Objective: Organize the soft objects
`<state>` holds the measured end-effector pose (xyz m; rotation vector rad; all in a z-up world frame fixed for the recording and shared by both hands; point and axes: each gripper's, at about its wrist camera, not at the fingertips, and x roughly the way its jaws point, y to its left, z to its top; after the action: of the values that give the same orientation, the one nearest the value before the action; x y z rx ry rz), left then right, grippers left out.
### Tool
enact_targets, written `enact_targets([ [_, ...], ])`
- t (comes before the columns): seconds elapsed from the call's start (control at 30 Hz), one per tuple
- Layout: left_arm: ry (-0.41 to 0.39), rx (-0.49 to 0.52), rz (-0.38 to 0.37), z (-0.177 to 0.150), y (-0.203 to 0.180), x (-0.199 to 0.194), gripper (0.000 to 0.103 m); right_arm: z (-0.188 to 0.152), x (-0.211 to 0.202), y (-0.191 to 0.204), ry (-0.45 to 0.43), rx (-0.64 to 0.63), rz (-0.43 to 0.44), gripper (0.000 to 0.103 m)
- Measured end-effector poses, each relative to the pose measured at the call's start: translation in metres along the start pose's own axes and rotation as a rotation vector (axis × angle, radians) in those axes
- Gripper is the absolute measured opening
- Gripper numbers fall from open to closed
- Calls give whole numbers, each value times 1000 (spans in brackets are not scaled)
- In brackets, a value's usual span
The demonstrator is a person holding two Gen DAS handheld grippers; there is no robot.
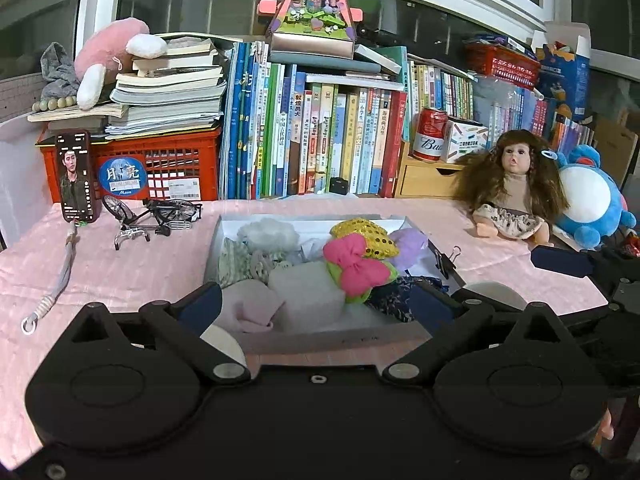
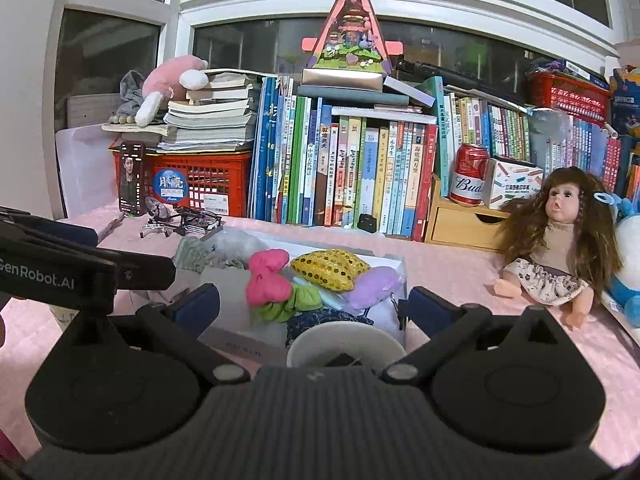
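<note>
A white shallow box on the pink tablecloth holds several soft items: a pink bow, a gold sequin cushion, a lilac plush, a white foam block, a pale pink cloth and a white fluffy piece. My left gripper stands open over the box's near edge, nothing between its fingers. My right gripper is open too, above a white cup at the box's near right corner.
A doll sits at the right beside a blue plush. A phone, a toy bicycle and a keyring cord lie at the left. Books, a red crate and a red can line the back.
</note>
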<state>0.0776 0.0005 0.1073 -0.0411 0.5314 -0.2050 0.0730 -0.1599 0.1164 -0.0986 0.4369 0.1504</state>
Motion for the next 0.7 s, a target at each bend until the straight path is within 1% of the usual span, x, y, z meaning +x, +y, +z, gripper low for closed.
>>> enact_targets([
  [0.17,-2,-1,3,-7,0,-8,101,-6,-7,-1,-8,9,-8,103],
  [0.5,-26,22,46,-25,-2,-23,101,-24,-21,0,-27,7,-54,103],
  [0.57,-19,22,56,-30,-1,-24,101,-28,-24,1,-30,-3,-64,103],
  [0.7,20,4,56,-41,2,-22,101,-37,-26,3,-22,-27,-83,103],
])
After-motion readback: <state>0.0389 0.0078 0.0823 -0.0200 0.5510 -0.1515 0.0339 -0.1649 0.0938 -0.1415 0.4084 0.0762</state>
